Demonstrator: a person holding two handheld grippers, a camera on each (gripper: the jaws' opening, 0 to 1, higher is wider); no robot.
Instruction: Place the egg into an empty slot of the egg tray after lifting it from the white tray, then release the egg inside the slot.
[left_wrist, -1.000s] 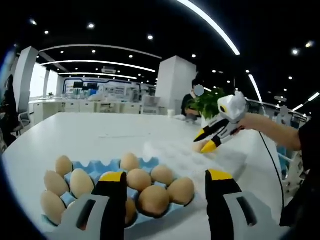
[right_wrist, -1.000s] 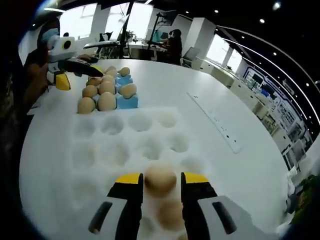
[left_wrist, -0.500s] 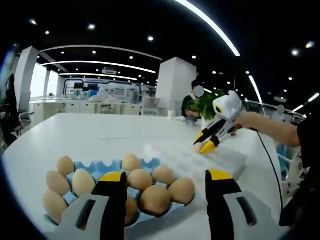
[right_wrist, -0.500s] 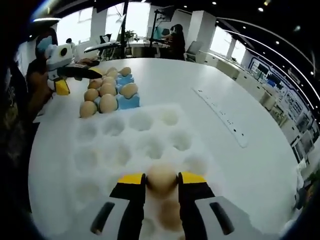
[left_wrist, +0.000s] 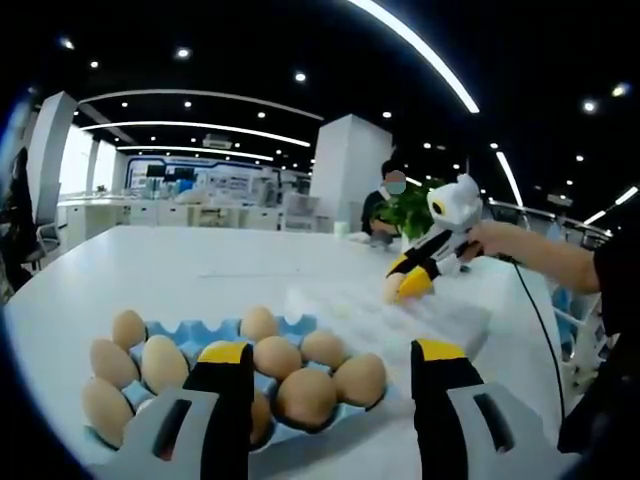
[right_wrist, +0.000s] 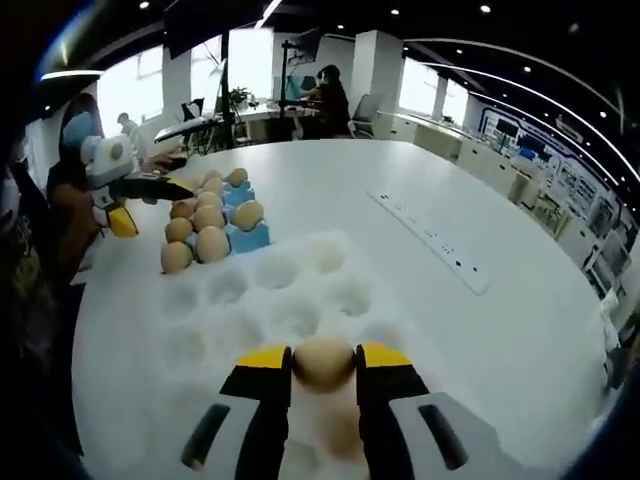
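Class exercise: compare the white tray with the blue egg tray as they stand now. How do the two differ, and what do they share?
The white tray has nearly all its hollows bare; the blue egg tray is crowded with brown eggs. In the right gripper view the white tray lies close under the right gripper, which grips an egg; the blue egg tray sits beyond it, by the left gripper. Both rest side by side on the white table.

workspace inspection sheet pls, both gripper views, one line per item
surface: white table, large and rounded.
job's things: egg in the right gripper, raised over the white tray; blue egg tray holds many eggs, some slots free.
clutter: long white strip lying on the table.
grippers: right shut on the egg; left gripper open, above the blue egg tray's near edge.
cables: dark cable hanging from the right gripper.
surroundings: open office, ceiling light strips, plant, people at desks.
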